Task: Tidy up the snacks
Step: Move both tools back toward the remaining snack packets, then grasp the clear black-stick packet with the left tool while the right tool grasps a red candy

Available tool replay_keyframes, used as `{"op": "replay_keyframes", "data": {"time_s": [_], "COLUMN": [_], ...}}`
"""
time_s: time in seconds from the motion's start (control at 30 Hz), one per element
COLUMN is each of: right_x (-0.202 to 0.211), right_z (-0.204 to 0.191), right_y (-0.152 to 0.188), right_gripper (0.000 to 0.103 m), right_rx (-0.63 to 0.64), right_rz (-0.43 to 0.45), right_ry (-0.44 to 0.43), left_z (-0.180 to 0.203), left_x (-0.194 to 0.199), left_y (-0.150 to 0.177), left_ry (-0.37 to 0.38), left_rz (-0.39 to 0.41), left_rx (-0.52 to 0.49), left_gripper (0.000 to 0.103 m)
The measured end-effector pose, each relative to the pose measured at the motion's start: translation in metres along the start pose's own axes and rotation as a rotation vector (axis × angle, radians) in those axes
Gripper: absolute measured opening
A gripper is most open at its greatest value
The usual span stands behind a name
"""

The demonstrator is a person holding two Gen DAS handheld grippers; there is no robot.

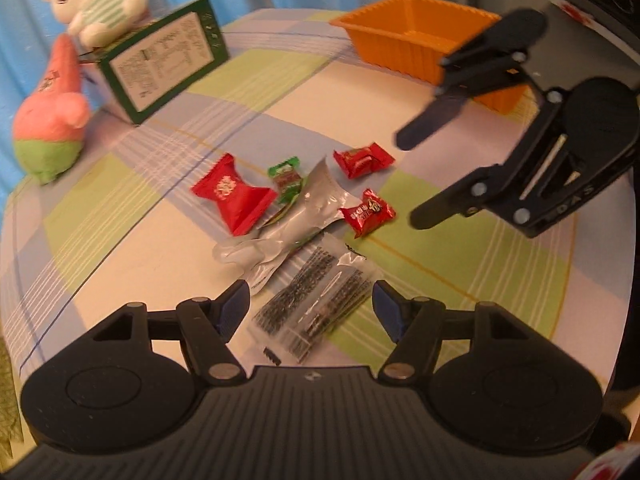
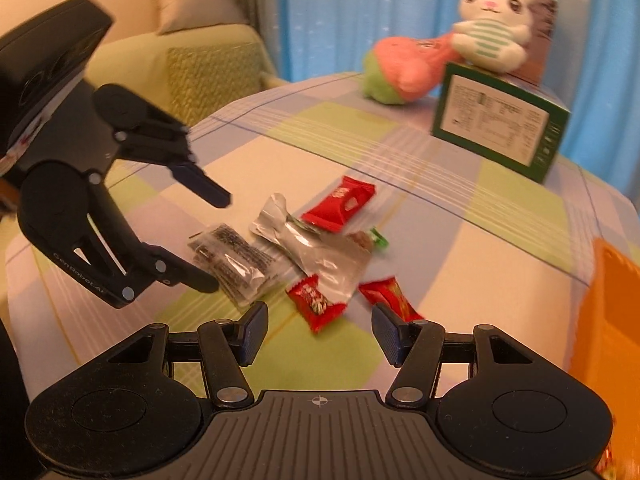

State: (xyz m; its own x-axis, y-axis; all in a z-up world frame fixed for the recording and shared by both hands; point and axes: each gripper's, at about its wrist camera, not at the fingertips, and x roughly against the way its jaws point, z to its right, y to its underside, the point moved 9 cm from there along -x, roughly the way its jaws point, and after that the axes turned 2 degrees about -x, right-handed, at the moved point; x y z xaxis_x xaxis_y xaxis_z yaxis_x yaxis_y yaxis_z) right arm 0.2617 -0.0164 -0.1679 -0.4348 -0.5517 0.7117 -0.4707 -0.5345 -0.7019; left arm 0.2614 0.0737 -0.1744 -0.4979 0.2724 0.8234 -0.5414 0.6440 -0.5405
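Several snacks lie in a heap on the checked tablecloth: a clear packet with black print (image 1: 316,300) (image 2: 232,260), a silver wrapper (image 1: 296,220) (image 2: 316,248), a large red packet (image 1: 232,196) (image 2: 340,204), a green candy (image 1: 286,176), and two small red candies (image 1: 362,158) (image 1: 368,212) (image 2: 316,302) (image 2: 390,296). An orange tray (image 1: 424,32) (image 2: 608,320) stands empty at the table's edge. My left gripper (image 1: 312,312) (image 2: 216,240) is open, its jaws either side of the clear packet. My right gripper (image 2: 316,332) (image 1: 412,180) is open and empty above the red candies.
A green box (image 1: 168,64) (image 2: 500,128) stands at the back with a white plush cat (image 1: 100,4) (image 2: 492,24) on it and a pink-green plush (image 1: 52,116) (image 2: 400,72) beside it. A sofa with cushions (image 2: 200,52) is behind the table.
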Motion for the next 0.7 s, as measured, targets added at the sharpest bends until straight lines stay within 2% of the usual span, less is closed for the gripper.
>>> {"op": "replay_keyframes", "data": {"time_s": [0.13,0.27,0.37,0.43,0.53,0.7], "right_x": [-0.015,-0.031,-0.038,-0.042,-0.044,-0.043], "right_z": [-0.003,-0.006,-0.005,-0.003,-0.001,-0.002], "right_y": [-0.002,-0.001,-0.002,-0.003,-0.001,0.002], "right_gripper": [0.058,0.056,0.046,0.043,0.036,0.025], "right_rx": [0.064,0.104,0.105,0.095,0.093,0.086], "right_rz": [-0.021,-0.050,-0.057,-0.059,-0.075,-0.086], "right_ry": [-0.018,-0.037,-0.049,-0.055,-0.044,-0.041], "left_z": [-0.002,-0.003,-0.005,-0.004,0.000,0.004], "left_x": [-0.015,-0.020,-0.020,-0.019,-0.016,-0.016], "left_y": [0.003,0.006,0.006,0.007,0.009,0.009], "left_ry": [0.027,0.046,0.054,0.056,0.061,0.051], "left_rz": [-0.032,-0.035,-0.038,-0.041,-0.047,-0.035], "left_rx": [-0.014,-0.020,-0.002,0.018,0.053,0.098], "left_gripper": [0.057,0.056,0.054,0.045,0.039,0.038]}}
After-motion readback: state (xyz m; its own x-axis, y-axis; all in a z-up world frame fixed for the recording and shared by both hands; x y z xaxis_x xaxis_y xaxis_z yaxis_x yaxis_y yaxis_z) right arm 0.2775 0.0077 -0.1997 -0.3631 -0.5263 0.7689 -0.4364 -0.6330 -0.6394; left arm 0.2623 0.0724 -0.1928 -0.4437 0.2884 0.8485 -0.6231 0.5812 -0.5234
